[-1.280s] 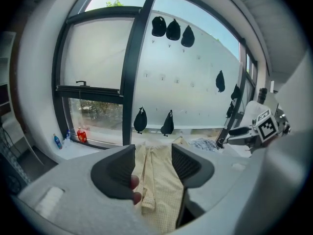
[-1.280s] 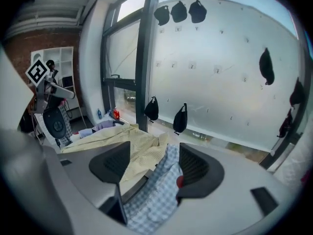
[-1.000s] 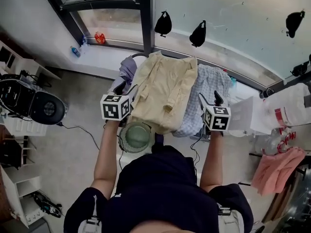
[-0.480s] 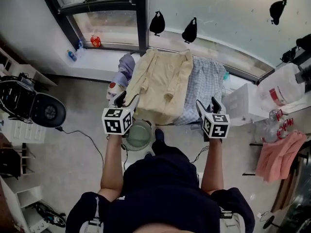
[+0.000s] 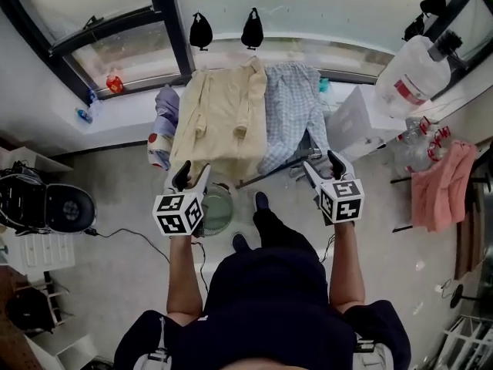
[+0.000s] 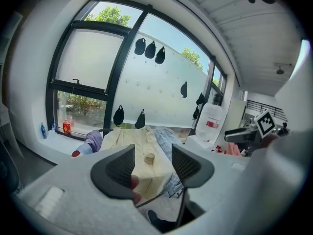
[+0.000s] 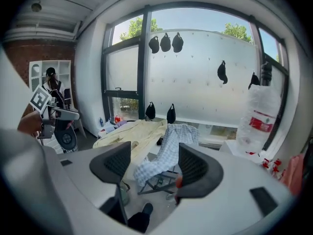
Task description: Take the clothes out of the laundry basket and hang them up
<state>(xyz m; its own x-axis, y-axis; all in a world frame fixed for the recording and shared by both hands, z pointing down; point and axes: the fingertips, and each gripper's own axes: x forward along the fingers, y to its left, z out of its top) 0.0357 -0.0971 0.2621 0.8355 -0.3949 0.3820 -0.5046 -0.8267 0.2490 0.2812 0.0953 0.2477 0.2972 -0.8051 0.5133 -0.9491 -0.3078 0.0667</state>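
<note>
A cream garment (image 5: 216,118) lies spread over a drying rack below the window, with a blue checked shirt (image 5: 286,114) draped beside it on the right. A lilac cloth (image 5: 165,110) hangs at the rack's left end. My left gripper (image 5: 191,177) is open and holds nothing, hovering just in front of the cream garment (image 6: 143,151). The right gripper (image 5: 323,164) is also open and holds nothing, near the lower edge of the checked shirt (image 7: 168,153). No laundry basket shows in any view.
A round green fan (image 5: 216,213) stands on the floor by my feet. A white box (image 5: 356,118) and a large water bottle (image 5: 412,64) are at the right, a pink cloth (image 5: 435,187) beyond. A black fan heater (image 5: 54,206) sits at left.
I have stepped back from the rack; both grippers have drawn away from the hung clothes and stay open with nothing in them.
</note>
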